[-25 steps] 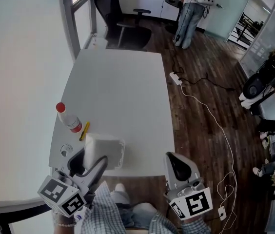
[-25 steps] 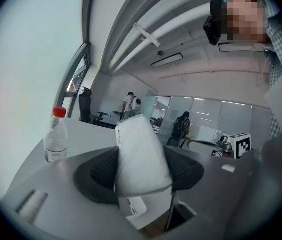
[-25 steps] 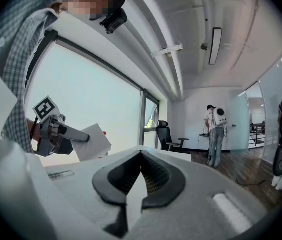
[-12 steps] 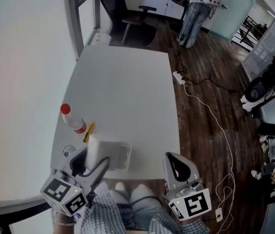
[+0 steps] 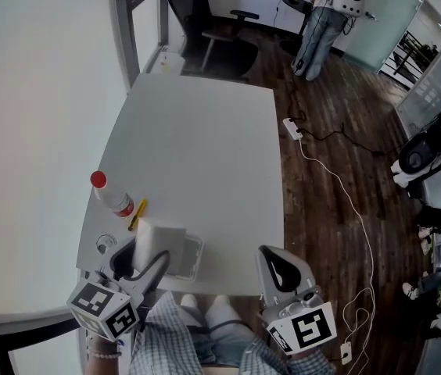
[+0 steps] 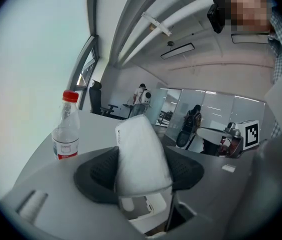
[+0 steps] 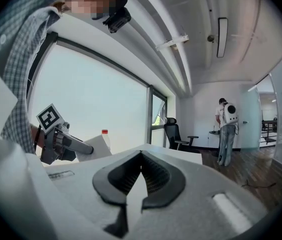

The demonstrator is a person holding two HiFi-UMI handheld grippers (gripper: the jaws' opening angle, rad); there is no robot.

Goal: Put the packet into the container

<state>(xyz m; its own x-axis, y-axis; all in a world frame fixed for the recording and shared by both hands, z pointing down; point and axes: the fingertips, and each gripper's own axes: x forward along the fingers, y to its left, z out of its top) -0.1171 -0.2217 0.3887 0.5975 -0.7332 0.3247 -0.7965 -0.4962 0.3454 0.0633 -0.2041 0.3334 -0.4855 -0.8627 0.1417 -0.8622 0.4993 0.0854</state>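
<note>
White, smooth table fills the view ahead. My left gripper, tipped slightly downward, clamps its 2 ribbed black pads on the soft, pillow-shaped white packet, just above the rectangular translucent plastic container at the near edge. My right gripper points nearly level, jaws together, empty.

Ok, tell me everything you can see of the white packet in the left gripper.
The packet is a white, soft-looking pouch with rounded corners and a matte, puffy surface. It stands upright, leaning a little, clamped on both sides by the left gripper's black pads. In the head view it is over the left end of the translucent container; contact cannot be told.
</note>
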